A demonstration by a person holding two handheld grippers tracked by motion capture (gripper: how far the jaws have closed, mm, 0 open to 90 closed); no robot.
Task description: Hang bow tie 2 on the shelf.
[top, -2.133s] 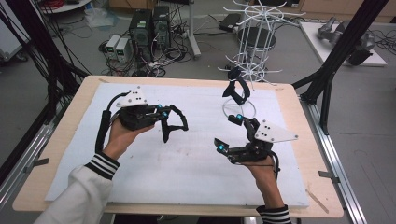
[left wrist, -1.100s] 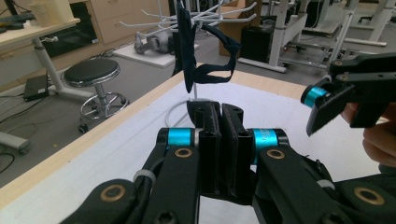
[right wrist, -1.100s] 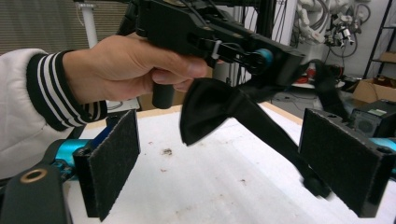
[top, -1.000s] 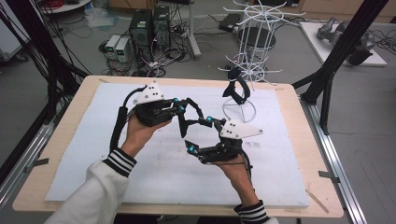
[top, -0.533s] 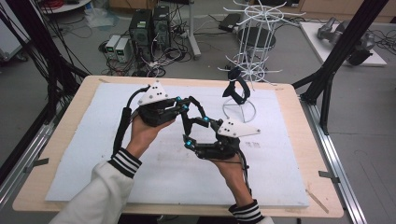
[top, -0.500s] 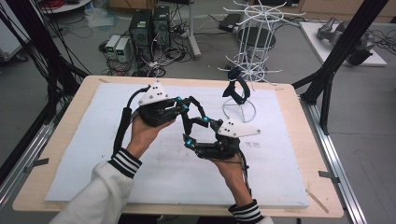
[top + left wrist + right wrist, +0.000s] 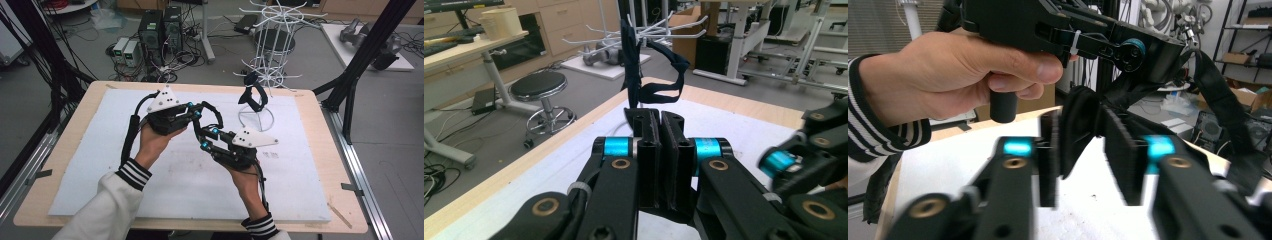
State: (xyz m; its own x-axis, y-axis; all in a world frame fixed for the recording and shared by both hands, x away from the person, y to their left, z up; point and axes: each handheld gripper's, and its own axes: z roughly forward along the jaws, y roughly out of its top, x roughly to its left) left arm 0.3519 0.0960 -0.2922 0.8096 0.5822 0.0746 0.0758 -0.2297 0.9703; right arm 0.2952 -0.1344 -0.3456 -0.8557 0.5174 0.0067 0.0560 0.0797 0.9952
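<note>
High view: white foam sheet (image 7: 165, 200) over wooden table (image 7: 50, 200), beneath both grippers. Left gripper (image 7: 197, 111) clenched on black strap (image 7: 216, 114); right gripper (image 7: 206, 137) just beside it, jaws lately closing around that strap, blurred, pads not clearly pressing. Beyond the fingertips, white wire rack (image 7: 272, 50) bearing another black strap (image 7: 254, 95). Farther off, computers (image 7: 160, 30) on grey floor.

High overhead view; two close gripper views; shared white rack (image 7: 272, 30).
</note>
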